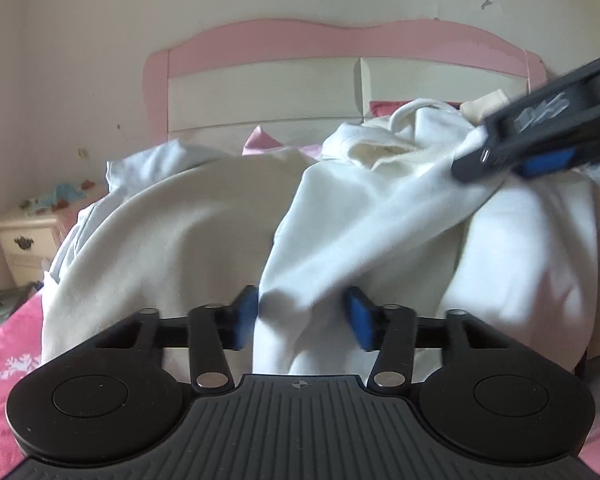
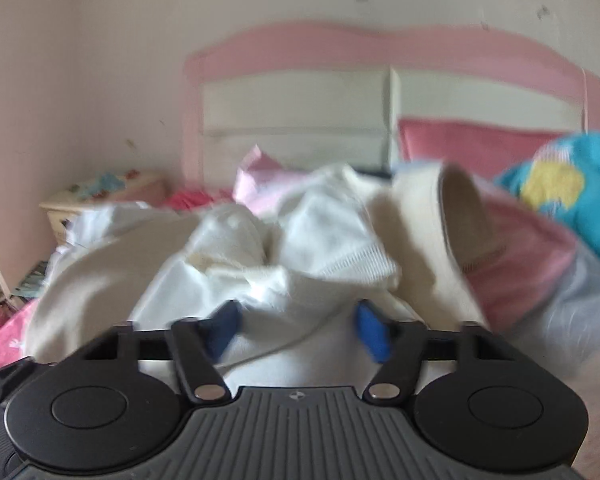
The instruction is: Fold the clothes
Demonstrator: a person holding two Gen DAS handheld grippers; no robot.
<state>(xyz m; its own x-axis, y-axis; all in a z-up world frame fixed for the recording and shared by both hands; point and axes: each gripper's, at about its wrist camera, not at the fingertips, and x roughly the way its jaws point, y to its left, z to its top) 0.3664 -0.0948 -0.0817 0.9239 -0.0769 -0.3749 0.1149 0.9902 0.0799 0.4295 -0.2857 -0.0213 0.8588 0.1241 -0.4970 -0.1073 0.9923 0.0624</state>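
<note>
A white sweatshirt (image 1: 380, 216) lies crumpled over a cream garment (image 1: 172, 232) on the bed. My left gripper (image 1: 303, 318) sits low at its near edge, and a raised fold of white cloth fills the gap between its blue pads (image 1: 246, 316), which press on it from both sides. In the right wrist view my right gripper (image 2: 299, 330) stands open over the same sweatshirt (image 2: 324, 236); cloth lies between its pads (image 2: 374, 332) without being squeezed. From the left wrist view, the right gripper (image 1: 472, 160) comes in from the upper right, tips at the sweatshirt's collar area.
A pink and white headboard (image 1: 340, 40) stands against the wall behind. A cream nightstand (image 1: 24, 236) is at the left. The pink bedsheet (image 1: 8, 356) shows at the lower left. A pink pillow (image 2: 472, 144) and a blue patterned blanket (image 2: 580, 180) lie at the right.
</note>
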